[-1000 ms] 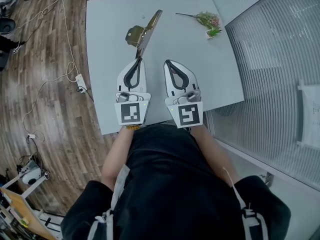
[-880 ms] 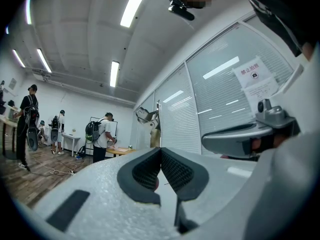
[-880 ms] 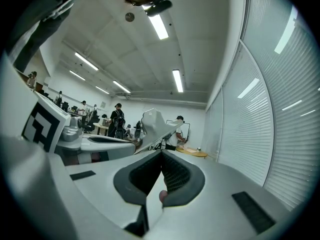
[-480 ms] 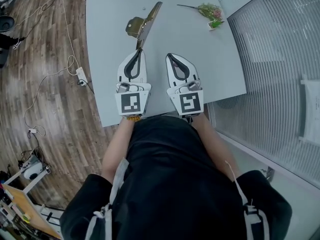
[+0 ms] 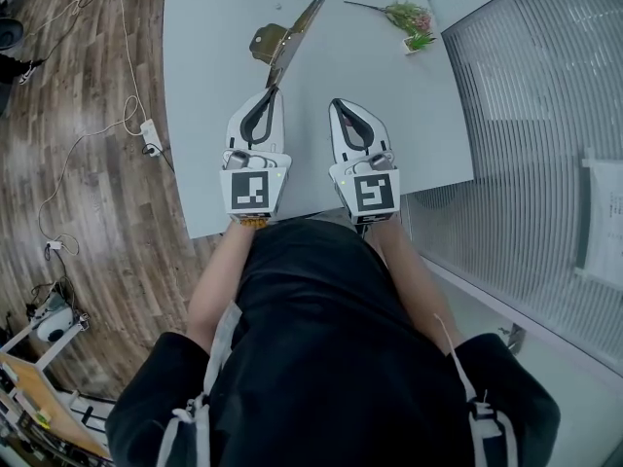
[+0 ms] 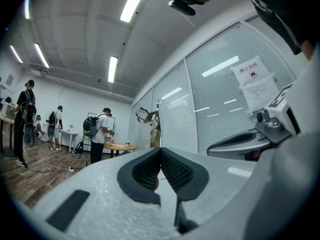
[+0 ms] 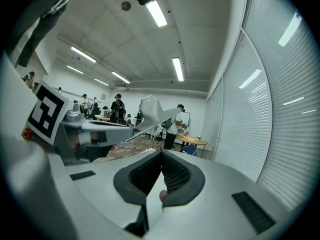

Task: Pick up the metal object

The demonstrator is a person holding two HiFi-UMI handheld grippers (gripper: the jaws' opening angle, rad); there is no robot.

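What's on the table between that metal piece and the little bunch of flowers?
Nothing. The head view shows only bare grey table between the metal piece and the flowers.

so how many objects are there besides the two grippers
2. The metal object sticks out from the left gripper's shut jaws; a flower sprig lies on the table at its far right. None seem hidden.
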